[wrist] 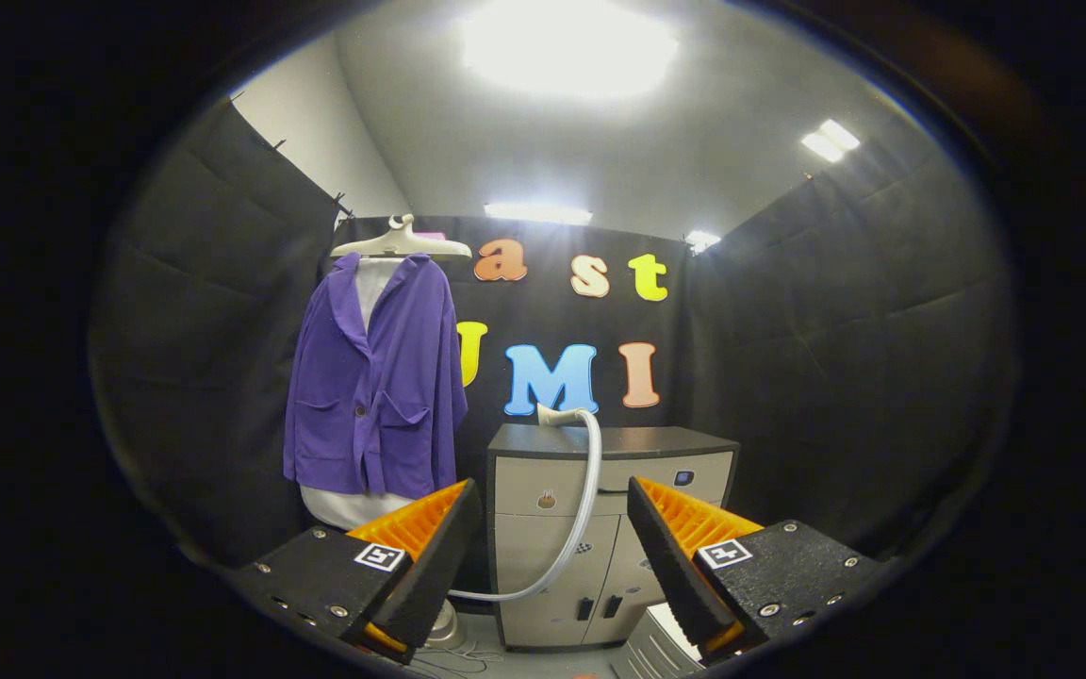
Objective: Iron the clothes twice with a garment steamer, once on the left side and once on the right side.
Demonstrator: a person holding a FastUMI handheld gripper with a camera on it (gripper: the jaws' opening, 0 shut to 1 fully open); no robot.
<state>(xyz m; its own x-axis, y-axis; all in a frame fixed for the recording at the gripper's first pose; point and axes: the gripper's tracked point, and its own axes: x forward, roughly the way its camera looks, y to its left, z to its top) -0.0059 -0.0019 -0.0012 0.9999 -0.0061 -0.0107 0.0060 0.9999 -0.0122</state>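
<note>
Gripper (552,556) fingers spread wide, nothing between them, nothing gripped. Steamer head (554,415) lies on top of the cabinet (694,443), mid frame, straight ahead and beyond the fingers, a little above the gap between the tips. Head's long axis looks roughly level, nozzle end pointing toward the left of the frame, though it's small and I can't be sure. Its hose (584,500) arcs off the head, drops down the cabinet front between the fingers, then sweeps toward lower left, behind the left finger.

Purple jacket (373,377) hangs on a hanger (402,245) in the left of the frame, upright, well apart from the steamer head, up and left of the left finger. White garment (354,506) shows under it.

My read: reach forward to the head first, jacket comes after.

Hard to tell: the head's handle shape, where the hose ends, steamer base partly hidden behind left finger. Jacket's lower hem partly cut by the finger.
</note>
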